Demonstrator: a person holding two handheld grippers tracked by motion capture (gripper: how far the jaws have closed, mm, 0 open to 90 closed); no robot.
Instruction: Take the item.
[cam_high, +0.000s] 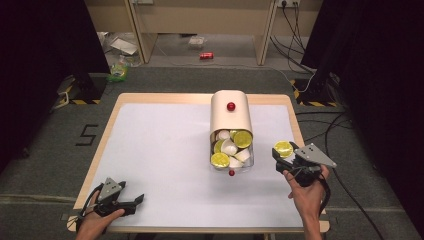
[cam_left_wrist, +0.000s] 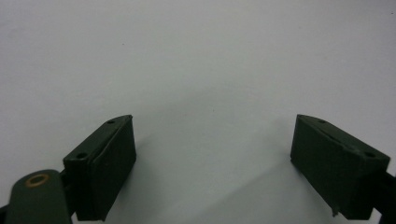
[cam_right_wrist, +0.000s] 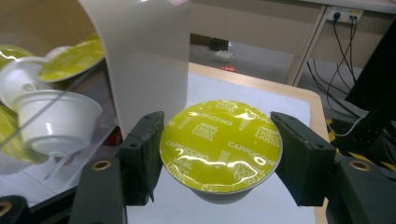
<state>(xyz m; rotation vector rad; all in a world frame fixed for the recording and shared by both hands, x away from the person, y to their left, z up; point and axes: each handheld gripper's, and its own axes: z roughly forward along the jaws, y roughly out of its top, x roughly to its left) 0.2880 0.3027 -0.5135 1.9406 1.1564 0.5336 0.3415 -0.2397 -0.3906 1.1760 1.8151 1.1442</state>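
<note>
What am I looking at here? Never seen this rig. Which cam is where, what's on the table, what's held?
No robot arm: a person holds a two-jaw hand tool in each hand. The high view looks down on the table from above. The other two cameras ride on the tools and look along their black jaws.

The left gripper hangs open over bare white surface.

The right gripper is shut on a coffee capsule with a yellow-green Cappuccino lid.

Mid-table lies a clear container of similar capsules, with a beige cover bearing a red knob.
</note>
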